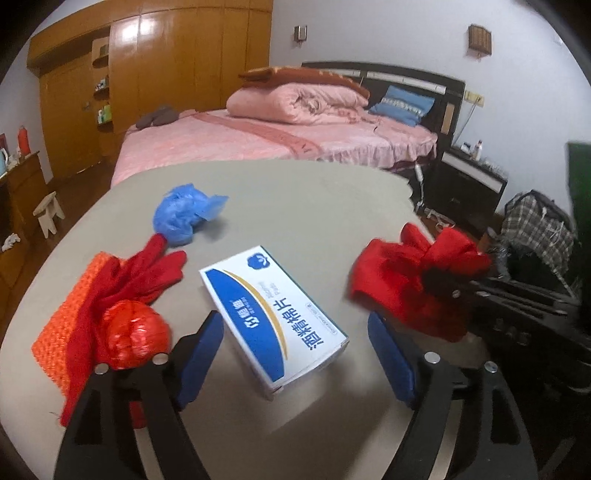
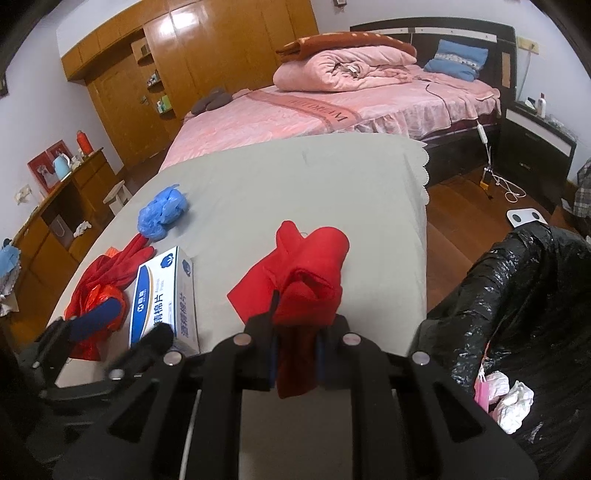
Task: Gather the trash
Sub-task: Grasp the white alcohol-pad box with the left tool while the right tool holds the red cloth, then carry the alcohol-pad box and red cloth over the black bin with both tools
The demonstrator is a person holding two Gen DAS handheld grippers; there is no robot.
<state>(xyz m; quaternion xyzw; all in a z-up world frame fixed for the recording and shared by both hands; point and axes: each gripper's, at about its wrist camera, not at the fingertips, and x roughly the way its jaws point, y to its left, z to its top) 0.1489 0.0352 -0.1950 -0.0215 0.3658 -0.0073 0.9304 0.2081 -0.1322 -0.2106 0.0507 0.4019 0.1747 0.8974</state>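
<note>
Right gripper (image 2: 295,354) has jaws pinching red cloth (image 2: 306,280), lifted off tabletop (image 2: 295,177) w/ bin (image 2: 517,295) just beside, probably to drop there. Left gripper (image 1: 295,354), jaws spread, hovers around box (image 1: 273,314), near the bin too.

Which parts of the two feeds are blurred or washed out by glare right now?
Left wrist view: the red cloth in the right gripper is motion-smeared, the white box stays sharp, and glare whitens the wardrobe doors. Right wrist view: the left gripper smears at lower left; the bin liner glints.

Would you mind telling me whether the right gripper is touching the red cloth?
Touching. The right wrist view shows the right gripper with its jaws clamped on the red cloth.
</note>
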